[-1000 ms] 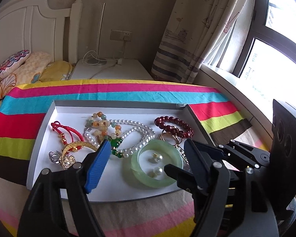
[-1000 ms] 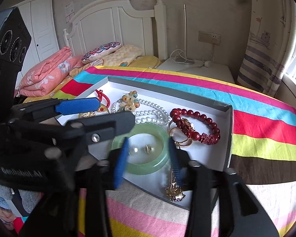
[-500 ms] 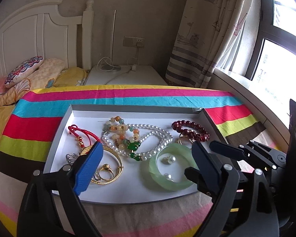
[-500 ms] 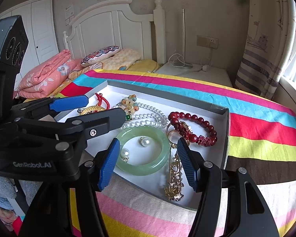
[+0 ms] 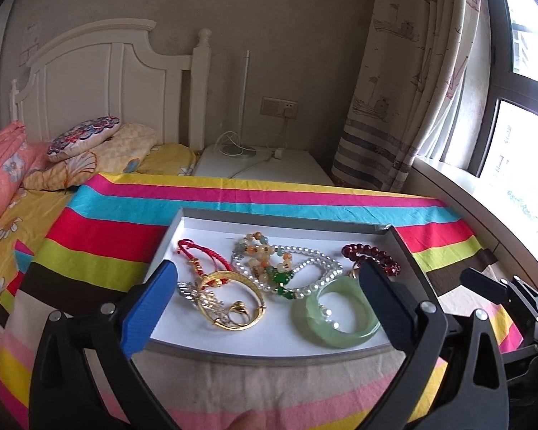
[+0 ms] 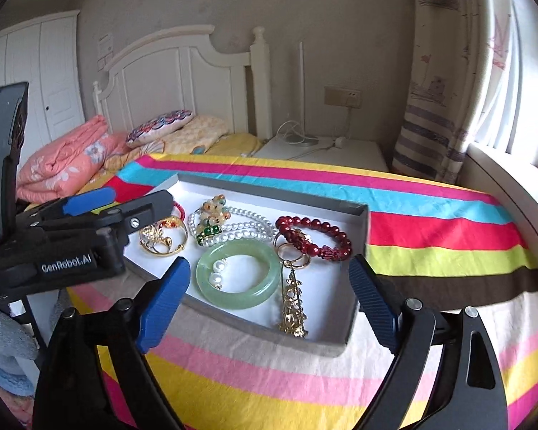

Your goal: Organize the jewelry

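Observation:
A shallow grey-rimmed white tray (image 5: 269, 352) (image 6: 358, 243) lies on a striped cloth. It holds a green jade bangle (image 5: 335, 313) (image 6: 238, 273) with pearl earrings (image 6: 217, 276) inside it, a pearl necklace (image 5: 315, 268) (image 6: 247, 227), a dark red bead bracelet (image 5: 371, 256) (image 6: 314, 238), a gold bangle (image 5: 235, 304) (image 6: 165, 238), a red cord bracelet (image 5: 201, 254) and a gold pendant (image 6: 292, 313). My left gripper (image 5: 267, 308) is open and empty above the tray's near edge. My right gripper (image 6: 269, 297) is open and empty over the tray's near right side.
The striped cloth (image 6: 430, 222) covers the table. Behind it are a bed with pillows (image 5: 86, 136) and a white headboard (image 6: 183, 82), a white nightstand (image 5: 265, 165) with cables, a curtain (image 5: 405, 82) and a window sill (image 6: 513, 193) at the right.
Both grippers have pulled back and risen from the tray, and the right jaws have opened wider. The pearl earrings have shifted inside the jade bangle.

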A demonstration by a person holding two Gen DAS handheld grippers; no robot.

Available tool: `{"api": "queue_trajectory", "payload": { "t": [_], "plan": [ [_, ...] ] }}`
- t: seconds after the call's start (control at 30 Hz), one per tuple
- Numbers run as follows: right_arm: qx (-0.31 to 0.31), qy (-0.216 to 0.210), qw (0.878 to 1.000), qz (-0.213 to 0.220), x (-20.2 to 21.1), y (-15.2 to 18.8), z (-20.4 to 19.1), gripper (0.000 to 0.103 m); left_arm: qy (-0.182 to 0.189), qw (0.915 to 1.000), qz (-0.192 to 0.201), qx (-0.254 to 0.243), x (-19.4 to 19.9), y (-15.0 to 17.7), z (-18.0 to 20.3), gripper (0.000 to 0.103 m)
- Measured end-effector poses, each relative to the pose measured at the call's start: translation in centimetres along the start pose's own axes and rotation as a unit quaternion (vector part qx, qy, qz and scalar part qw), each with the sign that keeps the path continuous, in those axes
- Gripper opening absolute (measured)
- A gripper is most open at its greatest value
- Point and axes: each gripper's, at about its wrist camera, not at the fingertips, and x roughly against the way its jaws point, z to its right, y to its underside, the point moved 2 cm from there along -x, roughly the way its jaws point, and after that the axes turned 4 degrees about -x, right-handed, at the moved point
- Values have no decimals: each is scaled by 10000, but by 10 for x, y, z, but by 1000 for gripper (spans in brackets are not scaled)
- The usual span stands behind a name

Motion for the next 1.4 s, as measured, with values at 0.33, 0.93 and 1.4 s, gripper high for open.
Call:
{"api": "queue_trajectory", "payload": {
  "t": [0.33, 0.93, 1.4],
  "plan": [
    [-1087, 512, 9927, -88, 4, 12, 16, 86, -842, 9942, -491, -446, 11, 24, -7, 100],
    [-769, 674, 9946, -145, -6, 19, 2, 86, -588, 9953, -683, -345, 1, 29, -5, 100],
    [-644, 686, 9953, -218, -8, 20, -4, 86, -561, 9953, -721, -327, 0, 32, -6, 100]
  ]
}}
